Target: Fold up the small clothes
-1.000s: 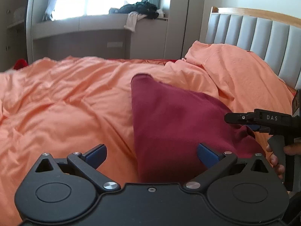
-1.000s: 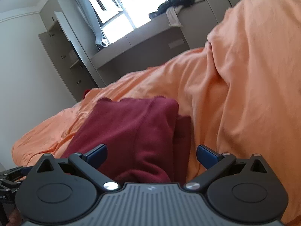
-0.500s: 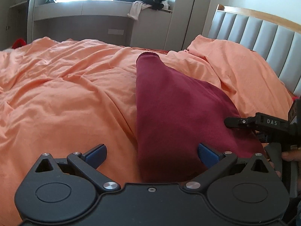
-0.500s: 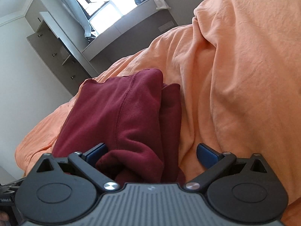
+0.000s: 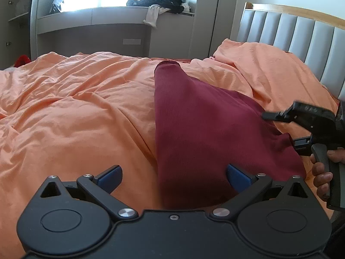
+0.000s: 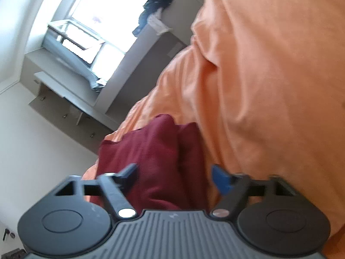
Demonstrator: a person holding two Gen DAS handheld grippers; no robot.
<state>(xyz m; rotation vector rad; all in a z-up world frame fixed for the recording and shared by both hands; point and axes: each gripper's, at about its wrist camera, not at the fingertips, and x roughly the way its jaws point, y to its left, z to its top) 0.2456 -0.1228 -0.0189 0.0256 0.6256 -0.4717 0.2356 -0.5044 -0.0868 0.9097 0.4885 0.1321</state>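
A dark red garment [image 5: 204,125] lies folded lengthwise on the orange duvet [image 5: 75,112]. My left gripper [image 5: 174,176] is open, its blue pads [image 5: 110,176] spread over the garment's near left edge and the duvet. My right gripper [image 6: 174,174] is partly open with the bunched end of the garment [image 6: 159,161] between its fingers; the view is tilted and blurred. The right gripper also shows in the left wrist view [image 5: 306,120] at the garment's right edge, held by a hand.
An orange pillow [image 5: 269,69] rests against the grey padded headboard [image 5: 301,34] at the right. A window bench with a pile of dark clothes [image 5: 159,2] stands beyond the bed. A tall duvet fold [image 6: 269,75] rises to the right of the garment.
The right gripper has rolled and lifted, its jaws narrowing around the garment's bunched end. The left gripper has stayed open and drifted slightly.
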